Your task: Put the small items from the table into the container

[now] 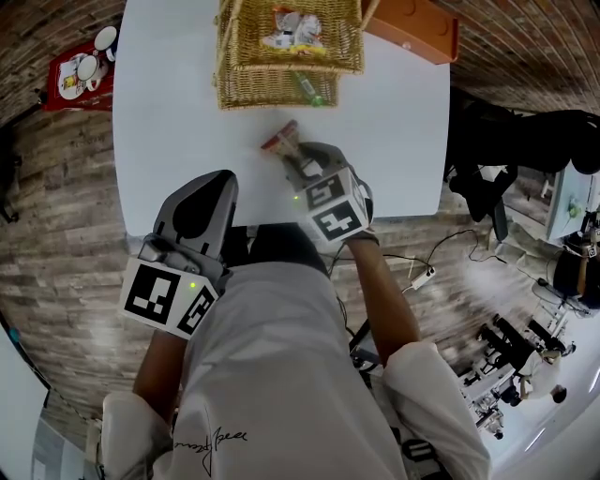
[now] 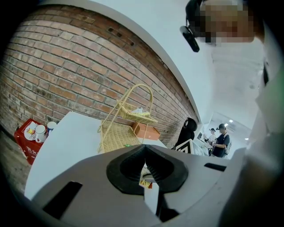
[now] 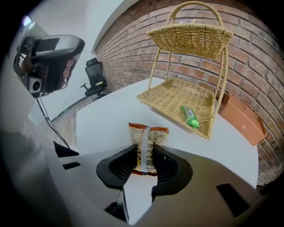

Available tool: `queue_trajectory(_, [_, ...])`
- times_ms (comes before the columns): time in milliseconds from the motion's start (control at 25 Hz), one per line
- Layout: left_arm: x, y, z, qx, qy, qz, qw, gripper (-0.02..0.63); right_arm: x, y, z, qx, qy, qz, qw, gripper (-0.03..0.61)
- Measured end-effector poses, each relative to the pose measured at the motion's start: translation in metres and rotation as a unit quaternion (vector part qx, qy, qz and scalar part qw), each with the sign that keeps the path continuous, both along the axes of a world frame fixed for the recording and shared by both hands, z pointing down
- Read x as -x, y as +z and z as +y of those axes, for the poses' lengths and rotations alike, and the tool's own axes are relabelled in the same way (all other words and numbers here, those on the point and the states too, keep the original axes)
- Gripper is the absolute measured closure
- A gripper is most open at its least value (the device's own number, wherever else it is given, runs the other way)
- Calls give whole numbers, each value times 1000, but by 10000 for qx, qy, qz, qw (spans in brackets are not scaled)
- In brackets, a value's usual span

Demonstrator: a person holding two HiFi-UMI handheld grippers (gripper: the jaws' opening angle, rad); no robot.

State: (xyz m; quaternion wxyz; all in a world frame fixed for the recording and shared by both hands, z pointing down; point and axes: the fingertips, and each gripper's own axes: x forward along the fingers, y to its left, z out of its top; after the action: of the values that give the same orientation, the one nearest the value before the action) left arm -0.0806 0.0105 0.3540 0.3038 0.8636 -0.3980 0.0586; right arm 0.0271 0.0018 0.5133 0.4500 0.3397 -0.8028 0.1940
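Observation:
An orange-and-white snack packet (image 1: 280, 141) (image 3: 148, 135) lies on the white table (image 1: 169, 112), just in front of the two-tier wicker basket (image 1: 246, 89) (image 3: 177, 95). My right gripper (image 1: 292, 157) (image 3: 144, 162) points steeply down at it, and its jaws press on the packet's near end from both sides. A green packet (image 1: 314, 89) (image 3: 191, 117) lies in the basket's lower tier, and other packets (image 1: 295, 28) lie in the upper tier. My left gripper (image 1: 216, 180) (image 2: 144, 166) hovers at the table's near edge, shut, with nothing in it.
An orange box (image 1: 412, 28) (image 3: 242, 117) stands to the right of the basket at the table's far edge. A red tray with cups (image 1: 80, 75) (image 2: 31, 137) sits on the floor to the left. Office chairs and cables are to the right of the table.

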Motion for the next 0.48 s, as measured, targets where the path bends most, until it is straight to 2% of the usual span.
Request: queue_trajectory(480, [1,-3,-2,-96,129,55,9999,604,2,-13,-3,-154,74,88,9998,451])
